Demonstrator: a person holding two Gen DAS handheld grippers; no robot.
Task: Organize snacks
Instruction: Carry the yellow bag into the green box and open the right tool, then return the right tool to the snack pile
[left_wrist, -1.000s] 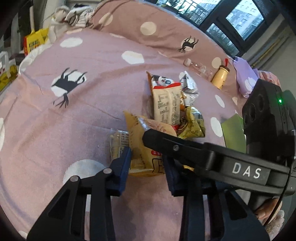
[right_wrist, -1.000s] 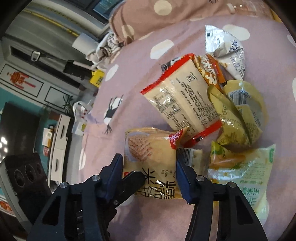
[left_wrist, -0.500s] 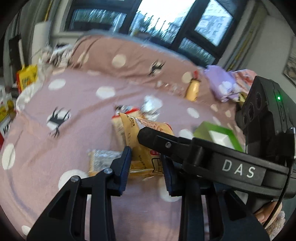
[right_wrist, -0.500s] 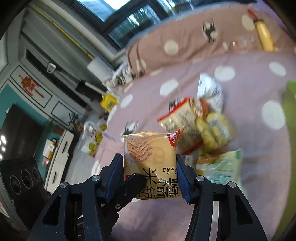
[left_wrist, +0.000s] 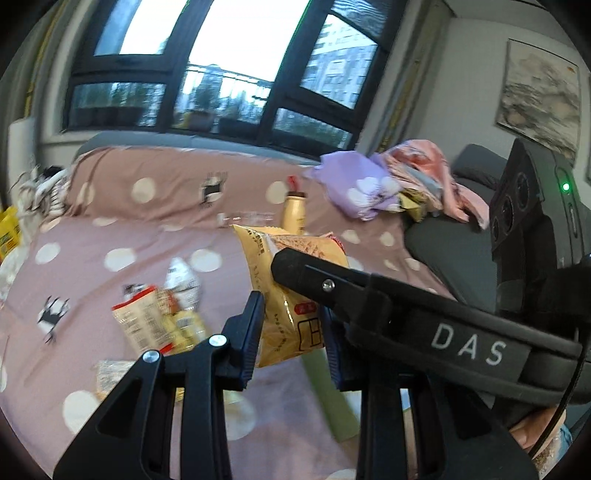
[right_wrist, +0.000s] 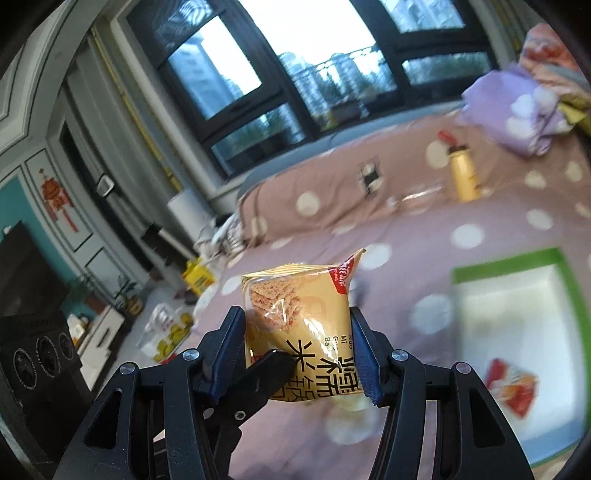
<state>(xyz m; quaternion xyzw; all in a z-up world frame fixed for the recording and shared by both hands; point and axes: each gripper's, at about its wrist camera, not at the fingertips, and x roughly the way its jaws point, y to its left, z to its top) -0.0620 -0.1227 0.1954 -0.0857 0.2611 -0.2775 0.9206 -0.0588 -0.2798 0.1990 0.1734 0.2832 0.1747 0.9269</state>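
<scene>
Both grippers are shut on one yellow rice-cracker packet (left_wrist: 291, 295), held up in the air above the pink dotted bedspread (left_wrist: 92, 236). My left gripper (left_wrist: 291, 321) clamps it from one side and my right gripper (right_wrist: 299, 347) from the other; the packet (right_wrist: 299, 314) fills the right wrist view's centre. The other gripper's body crosses each view. A pile of snack packets (left_wrist: 155, 317) lies on the bedspread below left. A green-rimmed white box (right_wrist: 517, 332) with a red packet (right_wrist: 511, 386) inside sits at the right.
A yellow bottle (left_wrist: 293, 216) stands at the back of the bed, with a clear bottle lying beside it. Purple and pink bedding (left_wrist: 373, 184) is heaped at the back right. A dark grey sofa (left_wrist: 450, 236) is on the right. Windows are behind.
Both grippers have lifted the yellow packet off the bedspread and swung right and up, away from the snack pile. The green box has come into the right wrist view.
</scene>
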